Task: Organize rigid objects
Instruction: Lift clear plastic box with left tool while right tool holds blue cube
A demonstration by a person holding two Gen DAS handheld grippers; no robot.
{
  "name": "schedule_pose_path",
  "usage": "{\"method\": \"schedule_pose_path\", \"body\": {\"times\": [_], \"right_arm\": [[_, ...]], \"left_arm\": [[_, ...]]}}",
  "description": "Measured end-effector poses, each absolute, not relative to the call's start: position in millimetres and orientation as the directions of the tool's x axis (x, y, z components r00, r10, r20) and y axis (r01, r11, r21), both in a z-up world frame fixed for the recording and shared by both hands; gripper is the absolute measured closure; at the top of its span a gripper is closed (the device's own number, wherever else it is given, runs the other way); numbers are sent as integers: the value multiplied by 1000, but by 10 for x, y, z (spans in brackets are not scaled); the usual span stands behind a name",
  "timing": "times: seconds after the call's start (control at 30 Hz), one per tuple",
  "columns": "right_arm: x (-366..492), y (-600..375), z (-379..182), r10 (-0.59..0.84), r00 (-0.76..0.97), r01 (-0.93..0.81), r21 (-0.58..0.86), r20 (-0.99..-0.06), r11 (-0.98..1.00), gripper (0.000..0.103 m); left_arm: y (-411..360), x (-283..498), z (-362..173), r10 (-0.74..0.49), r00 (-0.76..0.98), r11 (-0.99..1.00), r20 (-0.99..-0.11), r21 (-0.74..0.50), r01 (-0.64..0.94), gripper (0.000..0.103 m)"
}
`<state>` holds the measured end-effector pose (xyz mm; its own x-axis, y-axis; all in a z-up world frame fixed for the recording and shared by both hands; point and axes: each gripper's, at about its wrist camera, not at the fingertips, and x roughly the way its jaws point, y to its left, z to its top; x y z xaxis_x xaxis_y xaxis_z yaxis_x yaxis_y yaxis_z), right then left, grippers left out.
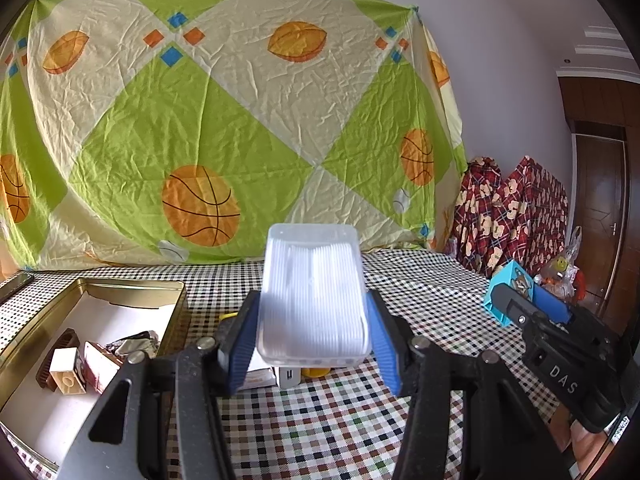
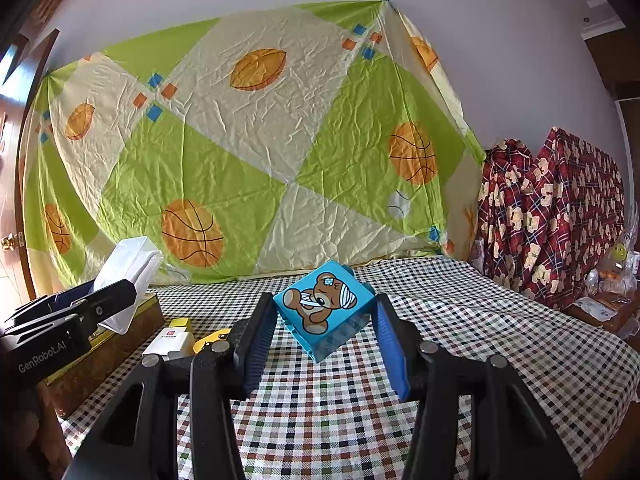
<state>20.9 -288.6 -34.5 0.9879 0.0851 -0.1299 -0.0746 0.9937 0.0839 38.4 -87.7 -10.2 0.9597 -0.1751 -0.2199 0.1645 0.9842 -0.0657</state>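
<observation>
A clear plastic box of white sticks is pinched between the blue pads of my left gripper, lifted off the checked table. It hangs just right of an open gold tin that has a cream box, a brown piece and foil wrappers inside. In the right wrist view my right gripper is shut on a blue block with a bear picture, tilted and held above the cloth. The left gripper with the clear box shows at the left over the tin. The right gripper appears at the right of the left wrist view.
A white box with a red label, a small yellow block and a yellow round thing lie beside the tin. A phone rests at the far left. A basketball-print sheet hangs behind; red plaid fabric stands at the right.
</observation>
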Motion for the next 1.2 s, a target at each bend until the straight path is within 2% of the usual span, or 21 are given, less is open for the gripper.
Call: {"method": "schedule_pose_path", "body": {"times": [0.8, 1.2], "right_arm": [[78, -2791, -330, 52, 996, -48, 56, -66, 997, 51], [24, -2545, -336, 97, 993, -94, 42, -65, 995, 51]], "left_arm": [[-744, 206, -72, -148, 977, 988, -156, -76, 137, 51], [-545, 132, -77, -123, 982, 990, -146, -85, 112, 51]]}}
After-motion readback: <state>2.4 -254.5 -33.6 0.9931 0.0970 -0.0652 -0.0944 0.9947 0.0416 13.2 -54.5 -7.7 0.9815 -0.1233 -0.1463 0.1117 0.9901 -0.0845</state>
